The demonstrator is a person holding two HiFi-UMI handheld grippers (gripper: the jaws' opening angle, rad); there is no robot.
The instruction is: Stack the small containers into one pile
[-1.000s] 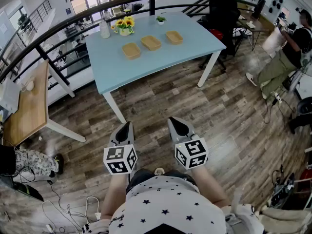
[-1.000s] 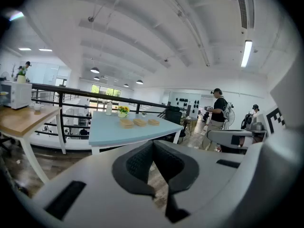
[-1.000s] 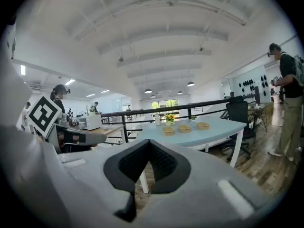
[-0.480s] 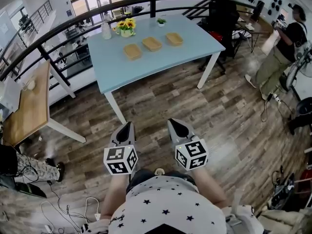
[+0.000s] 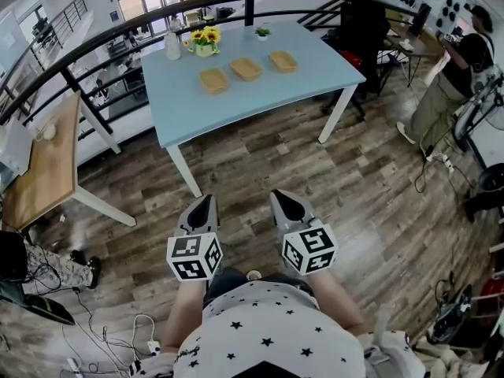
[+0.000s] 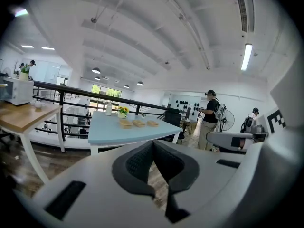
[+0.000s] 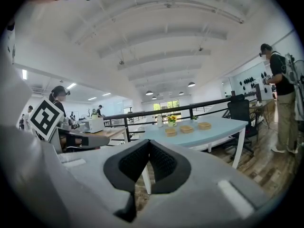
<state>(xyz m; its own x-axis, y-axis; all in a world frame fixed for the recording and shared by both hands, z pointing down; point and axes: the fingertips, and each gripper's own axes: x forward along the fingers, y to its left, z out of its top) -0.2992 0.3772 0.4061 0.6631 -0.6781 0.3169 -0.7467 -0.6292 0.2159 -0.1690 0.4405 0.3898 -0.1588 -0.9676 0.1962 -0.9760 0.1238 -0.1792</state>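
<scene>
Three small tan containers lie in a row on the light blue table (image 5: pixel 260 93): the left container (image 5: pixel 213 80), the middle container (image 5: pixel 246 69) and the right container (image 5: pixel 283 61). They also show far off as the containers (image 6: pixel 138 123) in the left gripper view and the containers (image 7: pixel 186 129) in the right gripper view. My left gripper (image 5: pixel 204 205) and right gripper (image 5: pixel 285 200) hang side by side over the wooden floor, well short of the table. Both are shut with nothing between the jaws.
A vase of sunflowers (image 5: pixel 204 42), a white bottle (image 5: pixel 172 47) and a small plant (image 5: pixel 262 31) stand at the table's far edge. A black railing (image 5: pixel 102 42) runs behind it. A wooden desk (image 5: pixel 39 172) is at left. A person (image 5: pixel 453 77) stands at right, cables (image 5: pixel 118 337) lie on the floor.
Both grippers have stayed where they were. The person at right has shifted position, and the legs at lower left have moved.
</scene>
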